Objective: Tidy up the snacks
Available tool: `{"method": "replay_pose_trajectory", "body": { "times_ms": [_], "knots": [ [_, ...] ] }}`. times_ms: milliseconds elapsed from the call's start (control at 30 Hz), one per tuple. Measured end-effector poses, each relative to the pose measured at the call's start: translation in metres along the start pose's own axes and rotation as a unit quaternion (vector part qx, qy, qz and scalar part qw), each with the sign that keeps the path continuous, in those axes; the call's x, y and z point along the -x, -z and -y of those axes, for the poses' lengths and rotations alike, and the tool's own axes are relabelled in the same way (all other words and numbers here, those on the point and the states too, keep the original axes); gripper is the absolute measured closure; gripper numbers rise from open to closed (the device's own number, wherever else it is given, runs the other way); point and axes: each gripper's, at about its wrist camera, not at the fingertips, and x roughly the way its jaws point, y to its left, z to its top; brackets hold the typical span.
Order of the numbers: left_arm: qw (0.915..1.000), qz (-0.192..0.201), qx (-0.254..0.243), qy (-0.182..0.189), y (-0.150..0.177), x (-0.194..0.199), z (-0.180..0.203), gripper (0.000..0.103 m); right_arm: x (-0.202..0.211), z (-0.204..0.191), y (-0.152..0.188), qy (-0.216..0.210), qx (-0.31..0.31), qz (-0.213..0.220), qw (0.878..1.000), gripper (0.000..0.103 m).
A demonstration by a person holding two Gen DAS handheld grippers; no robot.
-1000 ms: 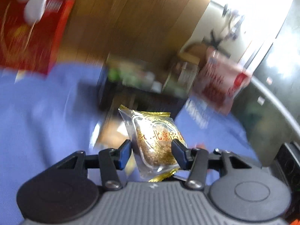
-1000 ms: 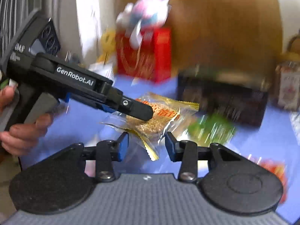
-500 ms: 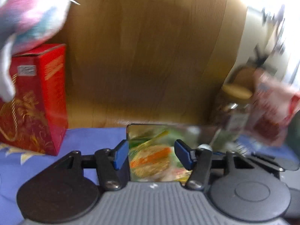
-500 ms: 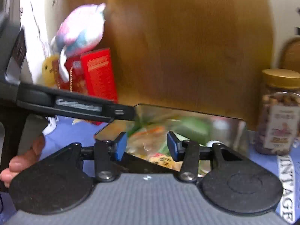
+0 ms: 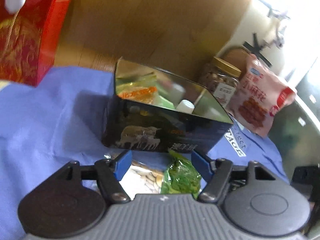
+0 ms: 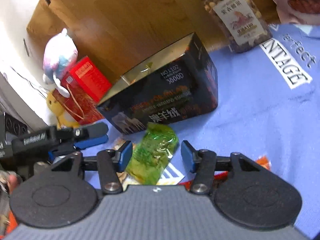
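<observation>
A dark box [image 5: 160, 132] with sheep printed on its side stands open on the blue cloth, with several snack packets [image 5: 140, 95] inside. In front of it lie a green packet [image 5: 180, 178] and a clear packet of pale seeds [image 5: 144, 178]. My left gripper [image 5: 161, 160] hovers over both with its jaws opening and its pads touching neither. From the right wrist view the green packet [image 6: 154, 156] lies between the fingers of my right gripper [image 6: 156, 150], whose jaws are opening clear of it. The left gripper [image 6: 94, 138] shows at the left, beside the box [image 6: 164, 100].
A nut jar with a gold lid [image 5: 222, 80] [image 6: 238, 18] and a pink snack bag [image 5: 258, 102] stand right of the box. A red gift box [image 5: 22, 40] [image 6: 88, 80] and a plush toy [image 6: 58, 58] are on the left. An orange-red packet [image 6: 264, 161] lies near my right fingers.
A second ago my left gripper held a gold-edged sesame cake packet, which no longer shows in the jaws. Both grippers passed over the box, then dropped in front of it and opened wider.
</observation>
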Motion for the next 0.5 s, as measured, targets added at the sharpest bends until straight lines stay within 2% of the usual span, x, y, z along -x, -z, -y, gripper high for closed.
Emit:
{"method": "replay_pose_trajectory", "body": {
  "times_ms": [67, 167, 200, 300, 367, 433, 500],
  "knots": [
    [0.9997, -0.021, -0.001, 0.010, -0.001, -0.017, 0.004, 0.036, -0.006, 0.001, -0.001, 0.022, 0.015, 0.003, 1.000, 0.047],
    [0.9990, -0.030, -0.034, -0.004, 0.002, -0.042, 0.021, 0.039, -0.006, 0.010, 0.002, 0.004, -0.009, 0.006, 1.000, 0.048],
    [0.9985, -0.032, -0.044, -0.011, 0.004, -0.046, 0.026, 0.041, -0.004, 0.011, 0.004, -0.003, -0.013, 0.000, 1.000, 0.052],
    [0.9976, -0.044, -0.053, -0.002, 0.011, -0.046, 0.030, 0.045, 0.005, 0.011, 0.012, -0.016, -0.016, -0.003, 1.000, 0.052],
    [0.9973, -0.050, -0.053, 0.000, 0.012, -0.040, 0.030, 0.046, 0.011, 0.008, 0.018, -0.007, 0.008, 0.000, 1.000, 0.054],
    [0.9987, -0.027, -0.043, -0.004, 0.007, -0.023, 0.021, 0.045, 0.016, 0.002, 0.021, 0.012, 0.024, 0.006, 1.000, 0.052],
    [0.9986, 0.001, -0.039, -0.035, 0.003, -0.006, 0.008, 0.042, 0.024, -0.008, 0.021, 0.013, 0.045, 0.027, 0.999, 0.052]
  ]
}}
